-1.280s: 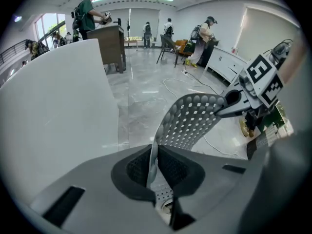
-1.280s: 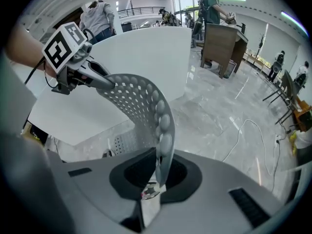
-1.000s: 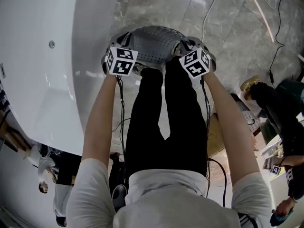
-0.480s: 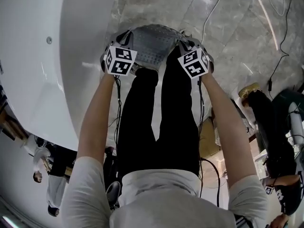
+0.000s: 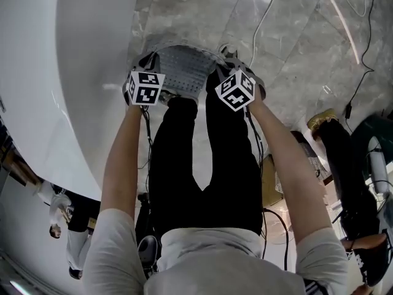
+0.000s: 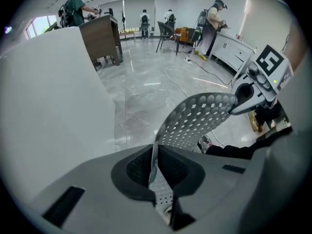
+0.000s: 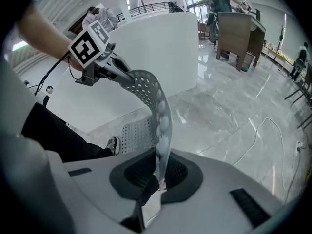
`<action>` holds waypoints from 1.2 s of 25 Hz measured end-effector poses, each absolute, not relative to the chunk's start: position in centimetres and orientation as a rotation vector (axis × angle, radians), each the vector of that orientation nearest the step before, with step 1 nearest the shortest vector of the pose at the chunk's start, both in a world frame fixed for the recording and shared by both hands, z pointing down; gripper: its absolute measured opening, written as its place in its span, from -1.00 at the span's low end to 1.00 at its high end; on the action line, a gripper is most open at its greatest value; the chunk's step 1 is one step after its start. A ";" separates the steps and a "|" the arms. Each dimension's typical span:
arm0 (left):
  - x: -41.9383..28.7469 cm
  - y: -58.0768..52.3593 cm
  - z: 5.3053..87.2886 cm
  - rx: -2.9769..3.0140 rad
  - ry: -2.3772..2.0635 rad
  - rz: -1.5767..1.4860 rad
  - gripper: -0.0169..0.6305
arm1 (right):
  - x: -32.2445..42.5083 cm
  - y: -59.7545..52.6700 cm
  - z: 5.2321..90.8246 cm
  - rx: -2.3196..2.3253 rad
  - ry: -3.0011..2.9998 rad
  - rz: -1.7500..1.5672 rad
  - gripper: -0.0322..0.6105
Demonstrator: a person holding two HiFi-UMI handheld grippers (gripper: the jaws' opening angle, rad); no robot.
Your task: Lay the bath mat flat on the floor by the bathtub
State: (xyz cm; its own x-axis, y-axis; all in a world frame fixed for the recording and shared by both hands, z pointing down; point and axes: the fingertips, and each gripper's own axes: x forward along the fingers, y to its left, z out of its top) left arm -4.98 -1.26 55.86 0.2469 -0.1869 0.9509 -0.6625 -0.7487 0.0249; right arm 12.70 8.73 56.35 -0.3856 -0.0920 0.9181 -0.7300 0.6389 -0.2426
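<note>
My left gripper (image 6: 155,172) and right gripper (image 7: 158,177), each clamped on the grey perforated rubber bath mat (image 5: 181,72), hold it crosswise above the grey marble floor (image 5: 295,35), with the white bathtub (image 5: 61,72) beside the left.

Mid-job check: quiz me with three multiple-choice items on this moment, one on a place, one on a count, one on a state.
1. The white bathtub lies:
A. on the person's left
B. on the person's right
C. behind the person

2. How many claws grip the grey perforated rubber bath mat?
A. none
B. one
C. two

3. The mat is:
A. lying flat
B. held up, bowed between the claws
C. draped inside the tub

Answers:
1 A: the tub fills the head view's left side.
2 C: the left claw and the right claw each pinch an edge.
3 B: it arcs from one claw to the other above the grey marble floor.
</note>
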 end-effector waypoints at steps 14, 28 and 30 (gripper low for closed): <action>-4.4 -3.0 59.4 2.104 -0.876 1.442 -0.86 | 15.3 4.6 60.4 0.772 -1.877 0.728 -0.82; -3.0 -6.5 59.8 2.104 -0.882 1.443 -0.85 | 17.0 0.0 62.4 0.721 -1.880 0.682 -0.82; -2.5 -7.0 60.1 2.092 -0.887 1.448 -0.85 | 17.3 -0.1 62.8 0.715 -1.884 0.699 -0.82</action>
